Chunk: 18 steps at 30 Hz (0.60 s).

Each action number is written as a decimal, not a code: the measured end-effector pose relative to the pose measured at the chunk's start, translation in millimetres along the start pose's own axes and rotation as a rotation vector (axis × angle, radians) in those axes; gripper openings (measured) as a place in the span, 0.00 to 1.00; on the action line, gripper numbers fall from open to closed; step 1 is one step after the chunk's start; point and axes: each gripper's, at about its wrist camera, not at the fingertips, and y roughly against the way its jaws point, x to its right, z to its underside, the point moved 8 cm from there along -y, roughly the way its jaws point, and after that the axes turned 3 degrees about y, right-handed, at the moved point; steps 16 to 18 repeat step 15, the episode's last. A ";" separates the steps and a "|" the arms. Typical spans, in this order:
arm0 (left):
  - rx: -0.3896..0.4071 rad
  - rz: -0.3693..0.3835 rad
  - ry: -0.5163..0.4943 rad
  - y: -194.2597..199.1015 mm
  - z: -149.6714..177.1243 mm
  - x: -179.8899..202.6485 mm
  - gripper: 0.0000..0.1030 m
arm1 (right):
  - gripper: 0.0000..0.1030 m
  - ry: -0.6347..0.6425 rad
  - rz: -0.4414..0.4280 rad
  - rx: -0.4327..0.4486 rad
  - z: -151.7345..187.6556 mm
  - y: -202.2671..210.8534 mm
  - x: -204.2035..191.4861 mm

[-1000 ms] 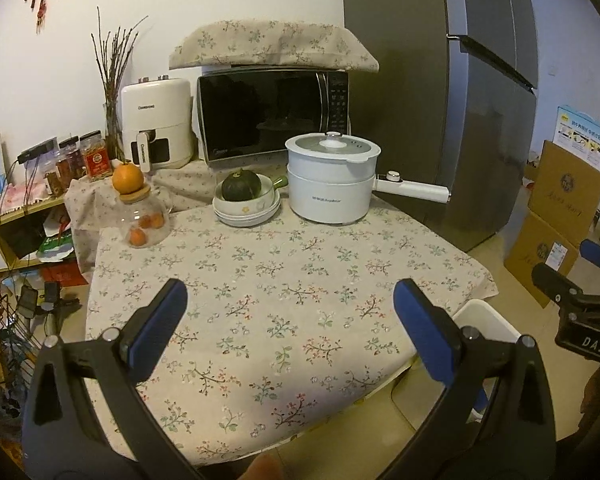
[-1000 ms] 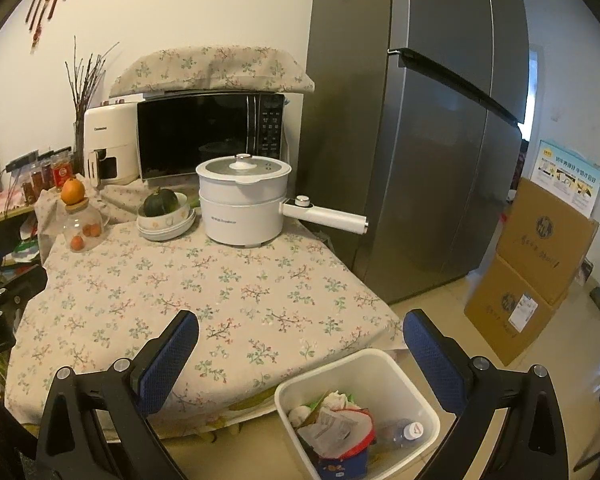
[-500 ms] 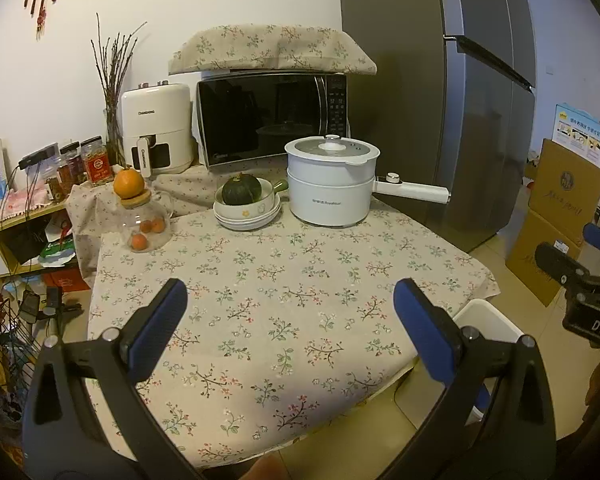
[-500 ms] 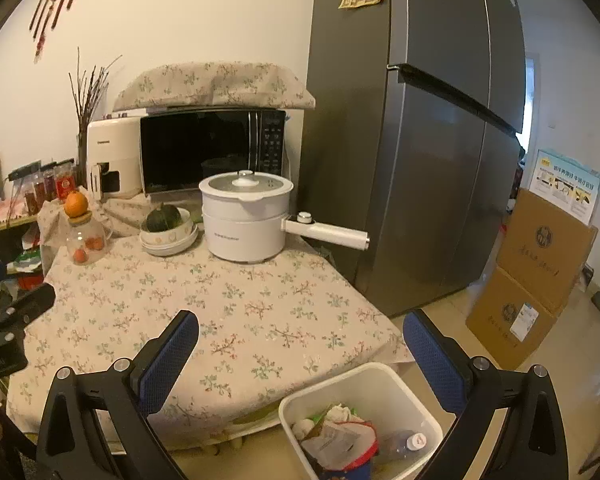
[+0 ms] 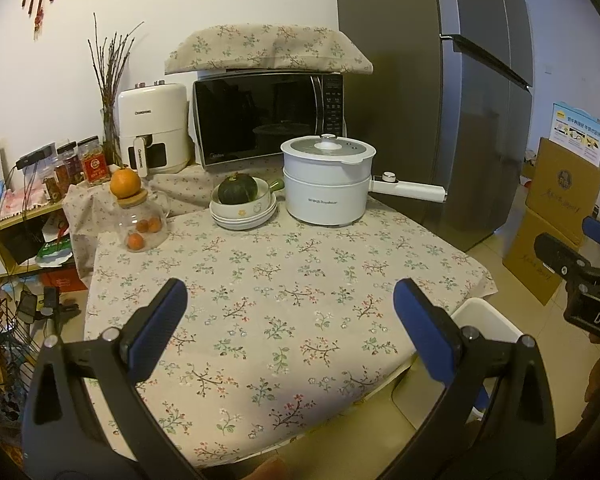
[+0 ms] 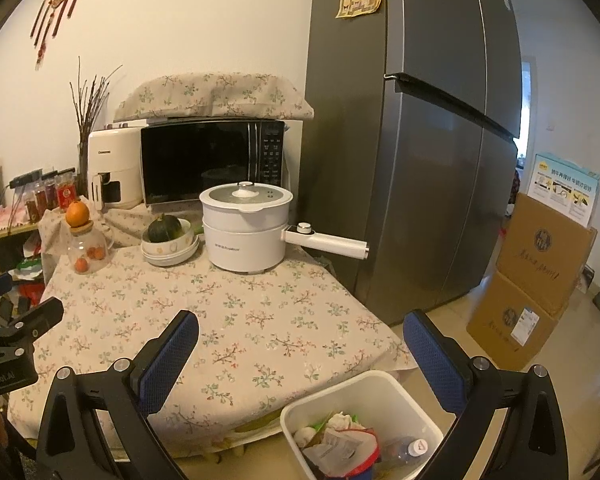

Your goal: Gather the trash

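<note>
In front of me the near half of the floral tablecloth [image 5: 284, 304] lies bare, so both my grippers could pass over it freely. The far edge is crowded: the glass jar [image 5: 142, 222] with an orange on its lid at the left, the stacked bowls [image 5: 244, 210] holding a dark squash, then the white electric pot [image 5: 326, 182], whose long handle [image 6: 326, 243] sticks out toward the fridge [image 6: 416, 160]. Behind them the microwave [image 5: 268, 118] closes off the back. Low at the table's right corner, the white bin [image 6: 380, 396] stands open-topped, already holding wrappers, with cardboard boxes [image 6: 540, 276] well apart across the floor.
</note>
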 end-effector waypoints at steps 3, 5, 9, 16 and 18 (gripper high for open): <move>0.000 0.000 -0.001 -0.4 -0.2 -0.1 1.00 | 1.00 0.003 0.000 -0.001 0.1 0.0 0.2; -0.001 0.000 -0.001 -0.3 -0.1 -0.4 1.00 | 1.00 0.006 0.002 -0.001 -0.1 -0.6 0.2; 0.000 0.002 -0.003 0.0 0.0 0.1 1.00 | 1.00 0.006 0.001 -0.003 0.0 -1.5 0.3; -0.007 0.025 -0.005 -0.4 2.3 5.1 1.00 | 1.00 0.008 -0.001 -0.008 1.6 -2.6 0.1; -0.007 0.025 -0.005 -0.4 2.3 5.1 1.00 | 1.00 0.008 -0.001 -0.008 1.6 -2.6 0.1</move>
